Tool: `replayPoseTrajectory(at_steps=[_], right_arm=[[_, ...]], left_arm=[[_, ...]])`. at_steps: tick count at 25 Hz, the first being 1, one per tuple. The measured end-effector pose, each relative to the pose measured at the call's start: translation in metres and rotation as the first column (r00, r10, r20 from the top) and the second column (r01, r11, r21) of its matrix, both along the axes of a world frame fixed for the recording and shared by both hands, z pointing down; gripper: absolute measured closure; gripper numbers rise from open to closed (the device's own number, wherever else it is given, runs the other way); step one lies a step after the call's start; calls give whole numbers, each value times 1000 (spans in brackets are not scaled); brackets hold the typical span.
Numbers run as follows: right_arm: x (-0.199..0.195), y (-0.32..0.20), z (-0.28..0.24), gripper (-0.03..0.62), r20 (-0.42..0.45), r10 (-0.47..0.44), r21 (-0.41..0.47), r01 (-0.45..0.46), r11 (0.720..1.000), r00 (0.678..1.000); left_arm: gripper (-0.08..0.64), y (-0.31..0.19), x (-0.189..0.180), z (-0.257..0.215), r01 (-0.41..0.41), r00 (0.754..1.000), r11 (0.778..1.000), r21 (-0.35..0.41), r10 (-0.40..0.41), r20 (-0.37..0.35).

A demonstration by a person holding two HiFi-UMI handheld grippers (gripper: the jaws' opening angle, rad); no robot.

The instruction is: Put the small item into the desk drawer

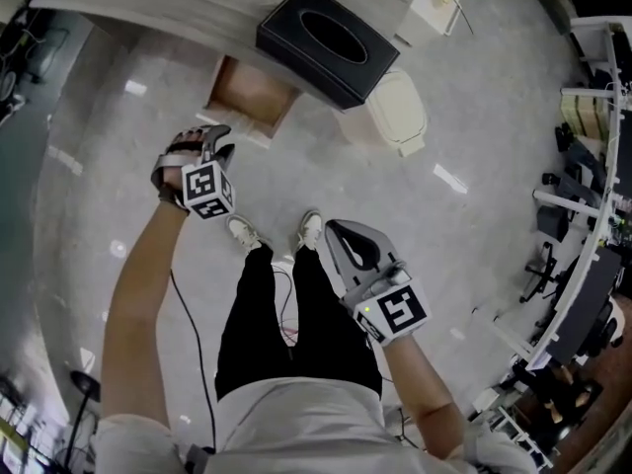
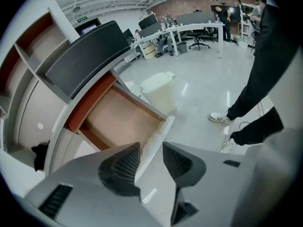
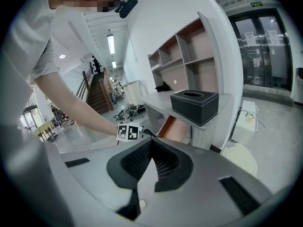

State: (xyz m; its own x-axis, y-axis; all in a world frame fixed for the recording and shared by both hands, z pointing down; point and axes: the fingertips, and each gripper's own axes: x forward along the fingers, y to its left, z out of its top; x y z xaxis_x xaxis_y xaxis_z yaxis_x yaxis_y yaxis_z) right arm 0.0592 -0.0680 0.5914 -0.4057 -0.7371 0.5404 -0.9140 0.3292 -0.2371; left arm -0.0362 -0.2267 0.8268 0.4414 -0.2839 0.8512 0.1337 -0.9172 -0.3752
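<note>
The desk drawer (image 1: 252, 89) stands pulled out under the desk top, and the part of its brown floor that shows is bare. My left gripper (image 1: 212, 146) hovers just in front of it. In the left gripper view the left gripper (image 2: 150, 148) is open, with only the drawer's white front edge (image 2: 158, 136) showing through the gap. My right gripper (image 1: 332, 229) hangs lower right, above the person's legs; its jaws (image 3: 151, 140) are shut tip to tip on nothing. No small item shows in any view.
A black tissue box (image 1: 326, 42) sits on the desk top (image 1: 148, 13) above the drawer. A white bin (image 1: 397, 112) stands on the floor right of the drawer. The person's shoes (image 1: 242, 231) and a thin cable (image 1: 193, 334) lie below. Office desks and chairs (image 1: 583, 225) line the right side.
</note>
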Motion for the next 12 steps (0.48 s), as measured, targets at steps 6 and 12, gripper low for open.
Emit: replayPoseTrajectory(at_steps=[6,12], right_arm=[[9,6,30,571,16,17,-36,-17,999,1000],[3,9,48,571,33,-1,-66,3,998,999]], left_arm=[[403,-15,2,22,-30,999,999,18,29,42],[402,-12,7,29,-76,994,997,23,74,84]])
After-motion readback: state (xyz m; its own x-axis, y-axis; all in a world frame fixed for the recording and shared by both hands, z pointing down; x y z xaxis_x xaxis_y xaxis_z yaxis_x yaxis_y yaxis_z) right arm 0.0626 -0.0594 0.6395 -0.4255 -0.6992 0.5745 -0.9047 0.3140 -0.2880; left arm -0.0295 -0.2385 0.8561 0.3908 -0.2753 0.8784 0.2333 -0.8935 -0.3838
